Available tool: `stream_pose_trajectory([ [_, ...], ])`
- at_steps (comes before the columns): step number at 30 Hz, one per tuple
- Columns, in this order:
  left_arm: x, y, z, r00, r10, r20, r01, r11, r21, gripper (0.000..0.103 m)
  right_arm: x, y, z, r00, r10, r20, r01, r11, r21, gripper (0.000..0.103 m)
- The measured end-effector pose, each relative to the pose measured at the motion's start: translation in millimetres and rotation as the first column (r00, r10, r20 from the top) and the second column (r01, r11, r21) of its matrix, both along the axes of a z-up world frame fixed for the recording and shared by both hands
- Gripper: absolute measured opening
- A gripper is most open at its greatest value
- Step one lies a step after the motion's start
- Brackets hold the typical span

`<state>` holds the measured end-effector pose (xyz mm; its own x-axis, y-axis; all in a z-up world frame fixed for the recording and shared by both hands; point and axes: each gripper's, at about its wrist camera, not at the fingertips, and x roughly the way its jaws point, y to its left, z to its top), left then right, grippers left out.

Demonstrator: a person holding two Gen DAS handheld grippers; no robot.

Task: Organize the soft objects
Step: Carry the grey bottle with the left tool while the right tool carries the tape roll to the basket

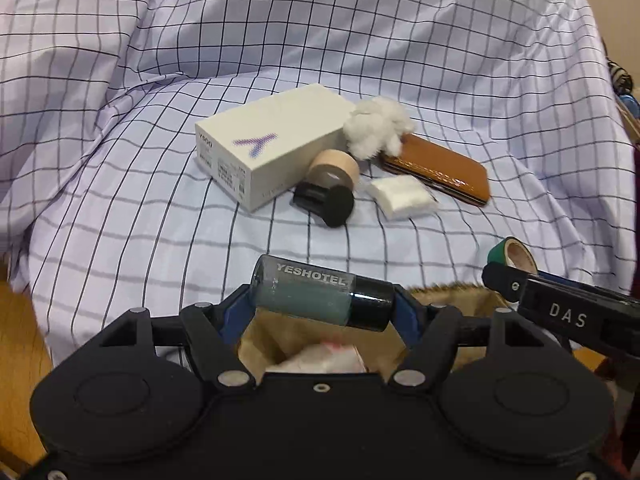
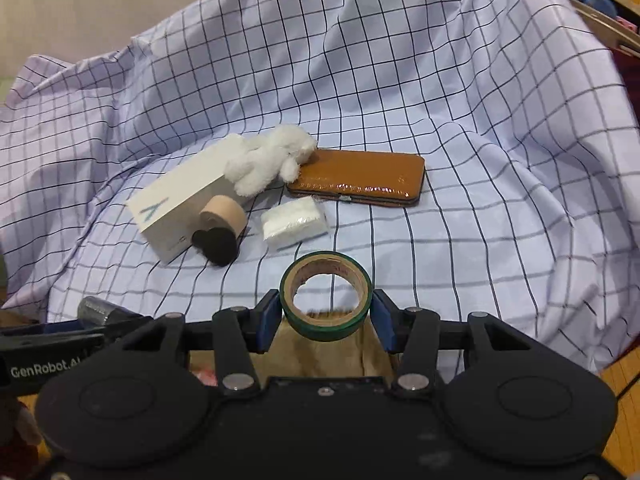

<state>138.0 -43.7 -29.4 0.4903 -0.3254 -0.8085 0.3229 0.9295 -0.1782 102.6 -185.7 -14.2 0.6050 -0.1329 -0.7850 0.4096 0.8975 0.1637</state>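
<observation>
I am gripping a small bottle [image 1: 320, 294] crosswise in my left tongs [image 1: 322, 312] and clamping a green tape roll [image 2: 326, 296] in my right tongs [image 2: 326, 318] — both hanging over an open paper bag [image 2: 320, 354]. Beyond, on the checked cloth [image 1: 160, 220], a cotton wad [image 1: 378, 126] is leaning against a white box [image 1: 268, 142] — touching a brown case [image 1: 444, 170], with a white pad [image 1: 402, 196] just beside.
</observation>
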Motion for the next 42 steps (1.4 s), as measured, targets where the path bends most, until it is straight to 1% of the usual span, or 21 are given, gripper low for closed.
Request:
stream_pose_trajectory([
  [5,-31.0,4.0,5.3,1.0,0.021,0.011,-0.021,1.0,-0.016,0.067,-37.2,15.0,12.5,0.999,0.014,0.041,-0.014,1.0,0.003,0.048],
  [8,-47.3,6.1,6.0,0.998,0.046,0.033,-0.046,0.999,-0.014,0.067,-57.9,22.6,18.0,0.997,0.016,0.072,-0.016,1.0,0.0,0.048],
  [14,-77.0,10.7,8.5,0.996,0.079,0.045,-0.077,0.996,-0.043,0.067,-91.2,31.3,27.9,0.994,0.019,0.106,-0.019,1.0,-0.002,0.048],
  [21,-103.1,16.5,16.9,0.992,0.101,0.076,-0.098,0.994,-0.042,0.067,-120.3,39.5,43.3,0.989,0.03,0.142,-0.031,1.0,0.002,0.048],
  [24,-108.5,19.3,17.8,0.991,0.106,0.086,-0.103,0.994,-0.04,0.067,-127.3,45.7,46.4,0.989,0.034,0.145,-0.032,0.999,-0.018,0.048],
  [28,-113.5,24.2,15.3,0.991,0.119,0.069,-0.116,0.992,-0.054,0.067,-135.0,52.9,49.2,0.988,0.031,0.15,-0.024,0.998,-0.05,0.048],
  [33,-119.6,21.1,8.3,0.994,0.098,0.041,-0.097,0.995,-0.034,0.067,-136.9,56.1,51.3,0.989,0.03,0.146,-0.019,0.997,-0.076,0.048],
  [37,-122.1,17.9,4.8,0.996,0.079,0.033,-0.079,0.997,-0.028,0.067,-134.5,59.8,47.9,0.991,0.043,0.124,-0.034,0.996,-0.079,0.048],
  [42,-120.5,20.5,1.3,0.996,0.088,0.019,-0.088,0.996,-0.03,0.067,-132.6,57.3,43.5,0.994,0.037,0.101,-0.03,0.997,-0.066,0.048],
])
